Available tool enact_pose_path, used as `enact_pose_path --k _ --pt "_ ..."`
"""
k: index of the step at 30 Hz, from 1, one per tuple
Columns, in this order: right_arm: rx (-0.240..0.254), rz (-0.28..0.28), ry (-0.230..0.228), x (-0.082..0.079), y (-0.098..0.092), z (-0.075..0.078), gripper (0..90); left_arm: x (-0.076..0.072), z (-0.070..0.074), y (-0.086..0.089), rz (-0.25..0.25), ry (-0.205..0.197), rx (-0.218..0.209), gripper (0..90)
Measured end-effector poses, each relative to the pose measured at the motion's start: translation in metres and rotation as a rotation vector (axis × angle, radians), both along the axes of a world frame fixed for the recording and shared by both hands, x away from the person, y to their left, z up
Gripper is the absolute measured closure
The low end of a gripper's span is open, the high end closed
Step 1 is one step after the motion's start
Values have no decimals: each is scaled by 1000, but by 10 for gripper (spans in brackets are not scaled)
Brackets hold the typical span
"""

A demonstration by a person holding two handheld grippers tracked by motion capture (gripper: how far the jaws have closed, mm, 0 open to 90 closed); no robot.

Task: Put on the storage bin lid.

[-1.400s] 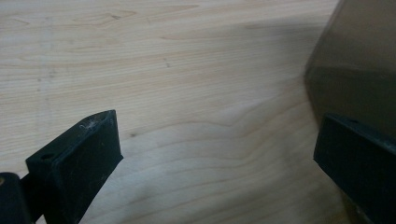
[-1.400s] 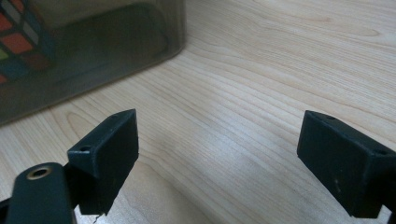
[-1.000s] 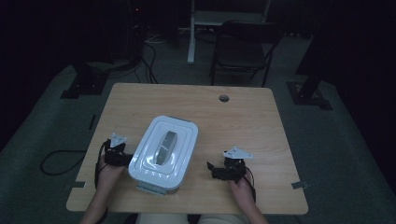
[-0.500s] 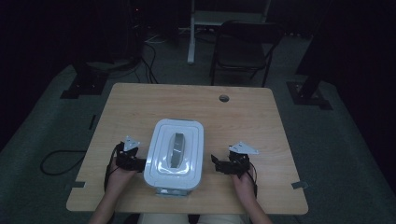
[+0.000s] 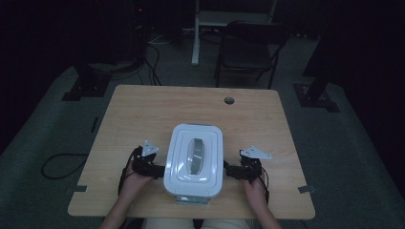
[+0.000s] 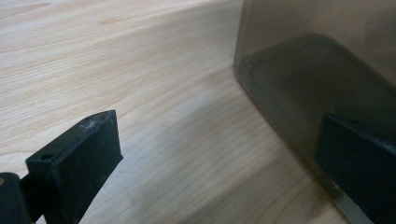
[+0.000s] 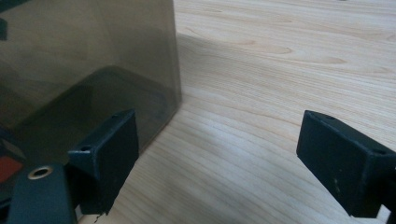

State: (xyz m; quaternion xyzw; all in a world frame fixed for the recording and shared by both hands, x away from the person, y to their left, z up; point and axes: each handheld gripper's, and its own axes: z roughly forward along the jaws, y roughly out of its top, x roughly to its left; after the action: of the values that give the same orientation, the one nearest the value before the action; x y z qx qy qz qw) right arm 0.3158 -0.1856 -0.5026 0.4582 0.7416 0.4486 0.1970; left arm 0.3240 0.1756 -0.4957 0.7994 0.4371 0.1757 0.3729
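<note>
A white-lidded storage box (image 5: 194, 159) with a handle recess in its lid stands at the near middle of the wooden table (image 5: 143, 109). My left gripper (image 5: 152, 170) rests against the box's left side, open; its view has the smoky translucent box wall (image 6: 317, 70) at the right, with one jaw in front of it. My right gripper (image 5: 232, 171) sits at the box's right side, open too. In its view the box wall (image 7: 84, 60) fills the left, the left jaw close beside it. Nothing lies between either pair of jaws.
A round cable hole (image 5: 229, 100) sits near the table's far edge. Behind the table stand a black folding chair (image 5: 250, 43) and a white desk leg (image 5: 196, 33). Cables (image 5: 59, 162) lie on the grey floor at the left.
The box has turned from a diagonal pose to square with the table's front edge and slid nearer it. Both grippers came in closer to its sides.
</note>
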Motion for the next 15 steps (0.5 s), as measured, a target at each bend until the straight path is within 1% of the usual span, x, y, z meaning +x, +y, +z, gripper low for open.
enact_pose_path --k 2,3,4,6,7,9,10,13,15 --pt "-5 2 -3 -1 -1 0 129 -2 2 -5 -26 4 -7 14" --pt "-5 2 -3 -1 -1 0 129 -2 2 -5 -26 4 -7 15" --pt "-11 4 -1 -2 -1 1 128 -4 3 -9 -45 11 -10 15" --pt "-21 15 -3 -3 -1 1 130 -6 4 -14 -57 2 7 15" --pt "-31 6 -8 -4 -3 2 129 -6 5 -16 -67 -2 12 15" --pt "-27 -4 -9 -4 -7 3 129 -5 6 -20 -80 9 10 14" --pt "-22 -7 -10 -4 -9 3 129 -5 7 -24 -93 6 18 15" --pt "-26 -25 -9 -2 -14 4 130 -4 9 -31 -108 -5 27 14" --pt "-24 -35 -6 -1 -19 4 130 -3 9 -35 -116 -2 27 15"
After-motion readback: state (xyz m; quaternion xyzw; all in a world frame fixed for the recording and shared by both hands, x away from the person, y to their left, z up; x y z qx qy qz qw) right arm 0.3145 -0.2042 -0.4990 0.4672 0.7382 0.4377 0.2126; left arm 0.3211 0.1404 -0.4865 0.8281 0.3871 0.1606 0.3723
